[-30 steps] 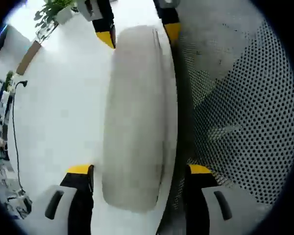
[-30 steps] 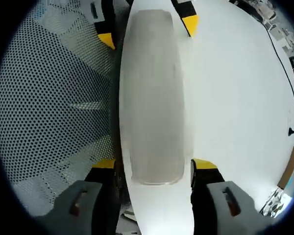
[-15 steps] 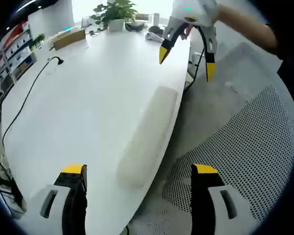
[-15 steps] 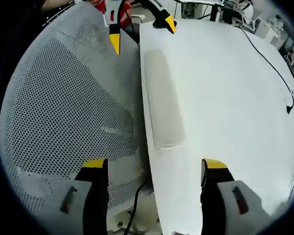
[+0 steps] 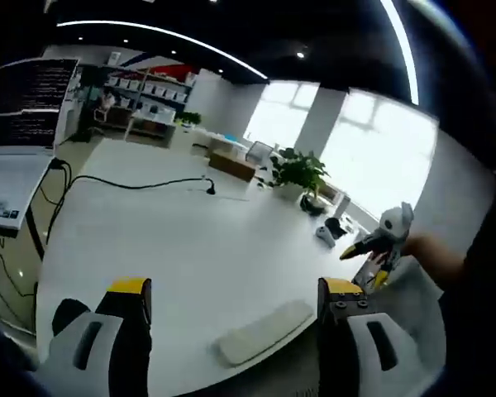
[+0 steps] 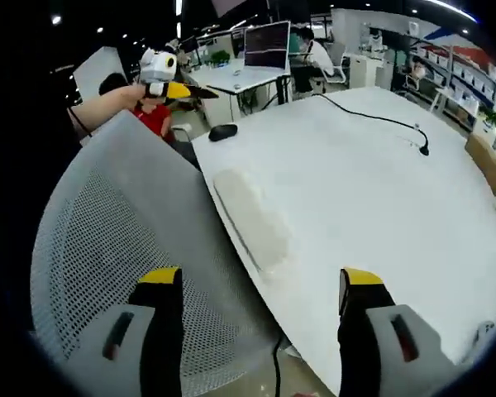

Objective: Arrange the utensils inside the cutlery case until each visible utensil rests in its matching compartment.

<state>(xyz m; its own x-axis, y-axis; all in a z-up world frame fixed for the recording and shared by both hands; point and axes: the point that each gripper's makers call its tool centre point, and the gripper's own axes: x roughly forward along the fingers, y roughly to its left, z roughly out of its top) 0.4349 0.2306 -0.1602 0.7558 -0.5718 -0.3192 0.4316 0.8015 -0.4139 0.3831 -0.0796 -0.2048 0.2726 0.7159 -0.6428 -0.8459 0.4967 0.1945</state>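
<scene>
Both claws have lifted well clear of the closed grey case point(image 5: 263, 331), which a second ago sat between their tips at close range and half a second ago was already dropping away below them. Now the left claw point(image 5: 231, 294) hangs high above the white surface point(image 5: 165, 240) with its jaws spread wide and nothing between them; the case lies small near the front edge of that surface, long side along the edge, untouched. The right claw point(image 6: 256, 285) is likewise spread and empty, looking down over a mesh chair back point(image 6: 124, 240) at the same case point(image 6: 250, 217), which rests just inside the surface edge beside the chair.

Each claw shows in the other's view: the right one point(image 5: 372, 256) out past the far corner in the left gripper view, the left one point(image 6: 178, 89) held up at arm's length in the right gripper view. Its jaws look nearly together there, though that is likely just the angle.

No utensils are to be seen, and the case looks shut (its lid reads as one smooth grey pad). My reading is that the sorting has not begun: the case needs opening first, and the hands are now far from it. A black cable point(image 5: 132, 184) and a potted plant point(image 5: 298, 172) sit well apart from the case.
</scene>
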